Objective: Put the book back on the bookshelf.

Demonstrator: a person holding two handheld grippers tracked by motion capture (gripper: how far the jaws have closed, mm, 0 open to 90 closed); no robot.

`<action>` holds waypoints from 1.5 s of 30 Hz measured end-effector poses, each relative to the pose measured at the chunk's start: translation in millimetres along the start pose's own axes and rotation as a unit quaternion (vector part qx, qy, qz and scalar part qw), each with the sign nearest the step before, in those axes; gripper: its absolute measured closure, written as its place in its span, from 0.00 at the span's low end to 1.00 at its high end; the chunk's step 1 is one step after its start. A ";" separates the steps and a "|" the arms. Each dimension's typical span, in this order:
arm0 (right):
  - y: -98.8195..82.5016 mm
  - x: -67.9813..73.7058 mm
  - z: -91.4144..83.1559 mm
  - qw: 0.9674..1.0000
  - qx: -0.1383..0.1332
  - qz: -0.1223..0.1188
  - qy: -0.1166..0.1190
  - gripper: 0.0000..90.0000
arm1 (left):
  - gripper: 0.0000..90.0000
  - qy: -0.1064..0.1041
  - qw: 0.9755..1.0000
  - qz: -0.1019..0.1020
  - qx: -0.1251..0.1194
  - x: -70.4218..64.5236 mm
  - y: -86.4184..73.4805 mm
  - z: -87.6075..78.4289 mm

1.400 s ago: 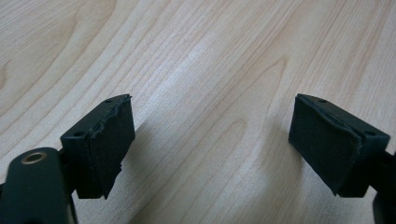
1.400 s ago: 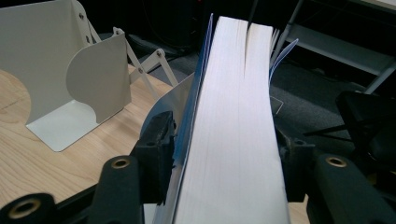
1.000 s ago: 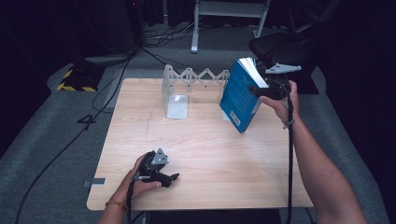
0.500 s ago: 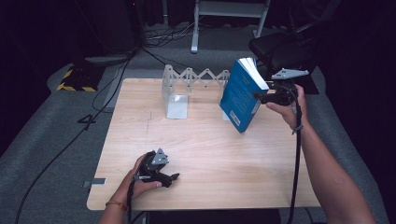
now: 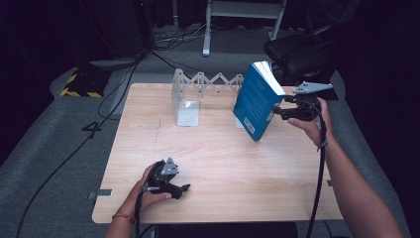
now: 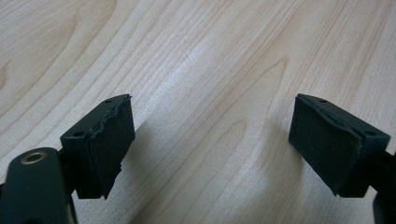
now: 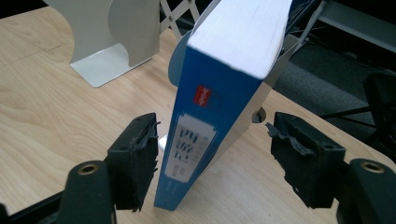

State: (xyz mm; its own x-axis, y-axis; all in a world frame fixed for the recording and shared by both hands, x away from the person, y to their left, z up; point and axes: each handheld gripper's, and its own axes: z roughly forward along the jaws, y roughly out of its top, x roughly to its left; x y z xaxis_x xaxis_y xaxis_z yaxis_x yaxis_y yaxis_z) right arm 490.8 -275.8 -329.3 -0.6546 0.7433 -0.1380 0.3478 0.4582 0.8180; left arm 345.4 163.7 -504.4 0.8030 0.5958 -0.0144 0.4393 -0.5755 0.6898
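While the wooden table point(image 5: 218, 163) spreads bare across most of its top, a white expanding book rack point(image 5: 198, 91) stands along its far edge, and the blue book point(image 5: 255, 101) leans tilted at the rack's right end, resting against a metal bookend plate point(image 7: 275, 77) behind it. Just right of the book, the right gripper point(image 5: 277, 112) points at its spine; its jaws have just been opening and now stand apart on either side of the spine, neither pad pressing on it. Near the table's front edge, well apart from the book, the left gripper point(image 5: 184, 189) rests low over bare wood with its jaws spread and nothing between them.
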 end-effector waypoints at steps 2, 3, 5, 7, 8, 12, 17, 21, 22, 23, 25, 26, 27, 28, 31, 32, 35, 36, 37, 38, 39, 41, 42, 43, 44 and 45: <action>-3.2 0.5 -1.4 1.000 0.000 -0.004 0.006 0.36 | 0.16 0.000 1.000 0.000 0.000 0.0 0.0 0.0; -5.0 0.5 -2.0 1.000 0.001 -0.003 0.009 0.36 | 0.16 0.000 1.000 0.000 0.000 0.0 0.0 0.0; -8.7 0.6 -2.8 1.000 0.003 -0.007 0.010 0.35 | 0.16 0.000 1.000 0.000 0.000 0.0 0.0 0.0; -12.8 1.7 -3.9 1.000 0.006 -0.010 0.011 0.34 | 0.16 0.000 1.000 0.000 0.000 0.0 0.0 0.0; -14.4 1.9 -4.3 1.000 0.006 -0.012 0.012 0.34 | 0.16 0.000 1.000 0.000 0.000 0.0 0.0 0.0; -22.8 3.5 -7.6 1.000 0.006 -0.014 0.020 0.32 | 0.16 0.000 1.000 0.000 0.000 0.0 0.0 0.0; -30.3 7.2 -10.3 1.000 0.013 -0.021 0.017 0.31 | 0.16 0.002 1.000 -0.001 0.000 -0.4 0.0 0.1; -38.9 10.1 -12.3 0.999 0.018 -0.027 0.018 0.30 | 0.16 0.002 1.000 -0.001 0.000 -0.5 0.0 0.0; -41.3 10.8 -12.6 0.999 0.019 -0.028 0.018 0.30 | 0.16 0.002 1.000 -0.002 0.000 -0.5 0.0 0.0; -46.6 12.3 -13.3 0.999 0.024 -0.033 0.014 0.30 | 0.16 0.003 1.000 -0.003 -0.001 -0.8 -0.1 0.0; -52.5 13.4 -13.7 0.999 0.031 -0.038 0.007 0.29 | 0.16 0.003 1.000 -0.003 -0.001 -0.8 -0.1 0.0; -52.5 13.4 -13.7 0.999 0.031 -0.038 0.007 0.29 | 0.16 0.003 1.000 -0.003 -0.001 -0.8 -0.1 0.0; -55.9 13.5 -14.1 0.999 0.032 -0.043 0.004 0.29 | 0.16 0.003 1.000 -0.003 -0.001 -0.8 -0.1 0.0; -59.5 13.8 -14.4 0.998 0.034 -0.044 0.002 0.29 | 0.16 0.003 1.000 -0.003 -0.001 -0.8 -0.1 0.0; -71.6 14.7 -15.6 0.998 0.035 -0.044 0.002 0.29 | 0.16 0.003 1.000 -0.003 0.000 -0.8 -0.1 0.0; -75.9 15.4 -16.2 0.998 0.033 -0.045 0.001 0.29 | 0.16 0.003 1.000 -0.003 -0.001 -0.9 -0.1 0.0; -88.1 16.5 -17.6 0.998 0.037 -0.048 0.006 0.29 | 0.16 0.003 1.000 -0.003 0.000 -0.8 -0.1 -0.1; -96.7 17.2 -18.3 0.998 0.038 -0.050 0.006 0.29 | 0.16 0.003 1.000 -0.003 0.000 -0.8 -0.1 0.0; -96.7 17.2 -18.3 0.998 0.038 -0.050 0.006 0.29 | 0.16 0.003 1.000 -0.003 0.000 -0.8 -0.1 0.0; -104.9 17.6 -18.6 0.998 0.045 -0.049 0.009 0.29 | 0.16 0.003 1.000 -0.003 -0.001 -0.8 -0.1 0.0; -104.9 17.6 -18.6 0.998 0.045 -0.049 0.009 0.29 | 0.16 0.003 1.000 -0.003 -0.001 -0.8 -0.1 0.0; -113.1 17.8 -19.3 0.998 0.048 -0.047 0.012 0.29 | 0.16 0.002 1.000 -0.002 0.000 -0.6 -0.1 0.0; -120.6 17.3 -20.2 0.998 0.048 -0.048 0.011 0.29 | 0.16 0.003 1.000 -0.004 -0.001 -0.8 -0.1 0.0; -120.6 17.3 -20.2 0.998 0.048 -0.048 0.011 0.29 | 0.16 0.003 1.000 -0.004 -0.001 -0.8 -0.1 0.0; -124.5 17.2 -20.8 0.998 0.049 -0.045 0.012 0.29 | 0.16 0.002 1.000 -0.002 0.000 -0.6 -0.1 0.0; -128.4 16.9 -20.9 0.998 0.049 -0.044 0.018 0.29 | 0.16 0.002 1.000 -0.002 0.000 -0.6 -0.1 0.0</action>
State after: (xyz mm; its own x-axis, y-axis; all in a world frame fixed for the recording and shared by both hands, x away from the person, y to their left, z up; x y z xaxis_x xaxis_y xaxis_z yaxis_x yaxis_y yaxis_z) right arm 421.0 -332.3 -424.9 -0.7088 0.6804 -0.1859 0.3499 0.5680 0.7450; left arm 344.9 163.4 -504.4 0.7990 0.6012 -0.0142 0.4429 -0.5722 0.6902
